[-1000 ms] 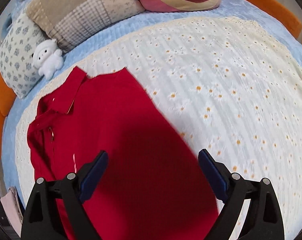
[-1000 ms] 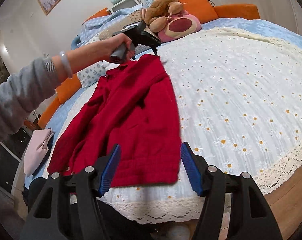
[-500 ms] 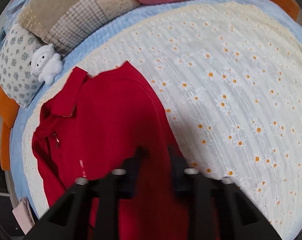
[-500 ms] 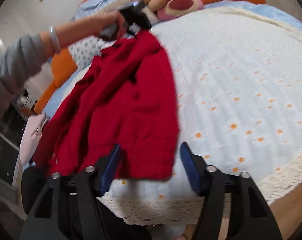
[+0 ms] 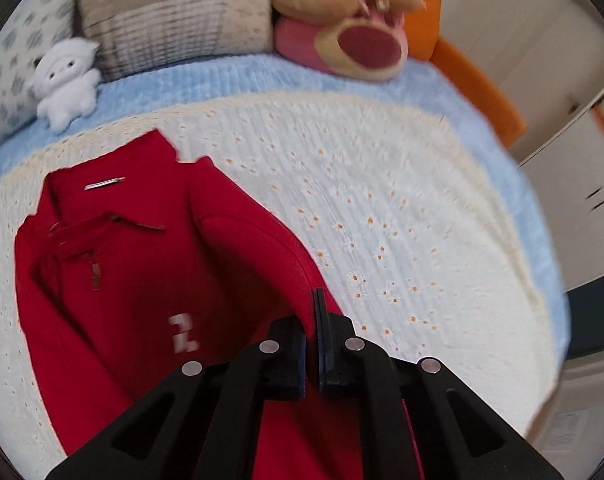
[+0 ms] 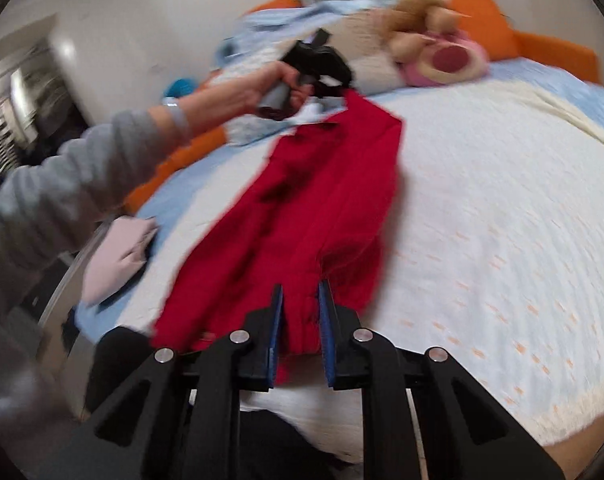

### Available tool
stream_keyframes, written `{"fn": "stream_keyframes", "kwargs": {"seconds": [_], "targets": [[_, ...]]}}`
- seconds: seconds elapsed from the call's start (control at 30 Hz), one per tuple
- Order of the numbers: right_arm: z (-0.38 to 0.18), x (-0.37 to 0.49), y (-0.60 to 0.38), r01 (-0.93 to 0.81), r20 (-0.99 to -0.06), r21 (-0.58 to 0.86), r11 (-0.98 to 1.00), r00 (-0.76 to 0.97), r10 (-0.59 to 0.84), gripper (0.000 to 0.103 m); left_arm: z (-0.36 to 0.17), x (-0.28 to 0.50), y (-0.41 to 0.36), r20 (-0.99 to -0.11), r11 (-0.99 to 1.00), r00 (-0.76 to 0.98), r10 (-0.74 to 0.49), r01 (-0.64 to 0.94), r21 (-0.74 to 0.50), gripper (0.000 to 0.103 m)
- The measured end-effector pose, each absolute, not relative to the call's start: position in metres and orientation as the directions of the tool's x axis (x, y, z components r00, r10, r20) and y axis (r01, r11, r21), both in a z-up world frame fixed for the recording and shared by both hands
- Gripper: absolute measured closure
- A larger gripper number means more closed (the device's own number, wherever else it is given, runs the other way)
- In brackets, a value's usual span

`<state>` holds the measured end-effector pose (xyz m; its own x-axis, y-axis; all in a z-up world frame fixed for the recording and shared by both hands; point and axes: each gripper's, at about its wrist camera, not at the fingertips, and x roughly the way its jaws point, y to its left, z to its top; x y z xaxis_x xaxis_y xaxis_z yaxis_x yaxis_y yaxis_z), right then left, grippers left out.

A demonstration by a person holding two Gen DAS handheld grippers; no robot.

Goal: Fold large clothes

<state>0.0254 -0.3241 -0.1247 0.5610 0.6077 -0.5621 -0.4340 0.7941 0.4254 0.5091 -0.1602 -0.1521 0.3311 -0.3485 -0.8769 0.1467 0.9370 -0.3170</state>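
Observation:
A red collared shirt (image 5: 142,280) lies front up on the daisy-print bedspread (image 5: 402,220), collar toward the pillows. My left gripper (image 5: 316,312) is shut on the shirt's right side near the shoulder, and the cloth rises in a fold into the jaws. In the right wrist view a hand holds that left gripper (image 6: 338,84) above the bed, with the red shirt (image 6: 322,200) hanging from it. My right gripper (image 6: 300,308) is at the hem near the bed's front edge. Its jaws are closing, and bunched red fabric fills the gap between the blue pads (image 6: 276,320).
Pillows (image 5: 174,20), a small white plush (image 5: 64,84) and a pink plush (image 5: 342,48) line the orange headboard (image 5: 474,80). A folded pink garment (image 6: 118,256) sits at the bed's left edge. A grey-sleeved arm (image 6: 62,184) crosses the left side.
Both grippers went from wide open to closed on the red shirt. The left one rose and tipped up toward the headboard, lifting the shirt's right edge; the hem is gathered between the right jaws.

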Motion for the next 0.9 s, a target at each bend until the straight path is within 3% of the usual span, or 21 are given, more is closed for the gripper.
{"fn": "stream_keyframes", "kwargs": {"seconds": [0.13, 0.33, 0.57, 0.67, 0.7, 0.77, 0.8, 0.83, 0.9], "targets": [[-0.115, 0.025, -0.284, -0.535, -0.574, 0.417, 0.735, 0.472, 0.669, 0.086, -0.154, 0.501, -0.1, -0.851, 0.915, 0.339, -0.401, 0.106, -0.389, 0.094], [-0.137, 0.036, -0.228, -0.581, -0.681, 0.374, 0.723, 0.358, 0.639, 0.086, -0.205, 0.495, -0.035, -0.845, 0.898, 0.323, -0.425, 0.037, -0.438, 0.094], [-0.18, 0.043, -0.184, -0.61, -0.803, 0.271, 0.745, 0.283, 0.524, 0.085, -0.271, 0.496, -0.019, -0.816, 0.873, 0.336, -0.47, 0.04, -0.486, 0.092], [-0.185, 0.045, -0.183, -0.616, -0.804, 0.285, 0.735, 0.264, 0.533, 0.083, -0.273, 0.493, -0.019, -0.791, 0.866, 0.375, -0.484, 0.074, -0.495, 0.092], [-0.183, 0.043, -0.184, -0.628, -0.803, 0.278, 0.727, 0.264, 0.535, 0.08, -0.268, 0.492, -0.02, -0.796, 0.875, 0.382, -0.47, 0.088, -0.475, 0.09], [-0.177, 0.042, -0.193, -0.637, -0.773, 0.328, 0.697, 0.243, 0.586, 0.061, -0.251, 0.487, -0.02, -0.789, 0.894, 0.435, -0.434, 0.103, -0.435, 0.071], [-0.173, 0.041, -0.199, -0.637, -0.748, 0.361, 0.681, 0.239, 0.62, 0.043, -0.232, 0.481, -0.018, -0.753, 0.899, 0.505, -0.422, 0.121, -0.421, 0.052], [-0.166, 0.04, -0.207, -0.636, -0.719, 0.382, 0.671, 0.252, 0.648, 0.04, -0.219, 0.478, -0.015, -0.721, 0.897, 0.55, -0.421, 0.137, -0.42, 0.046], [-0.152, 0.039, -0.224, -0.632, -0.676, 0.388, 0.671, 0.3, 0.673, 0.041, -0.194, 0.477, -0.015, -0.657, 0.876, 0.599, -0.458, 0.177, -0.449, 0.046]]}}
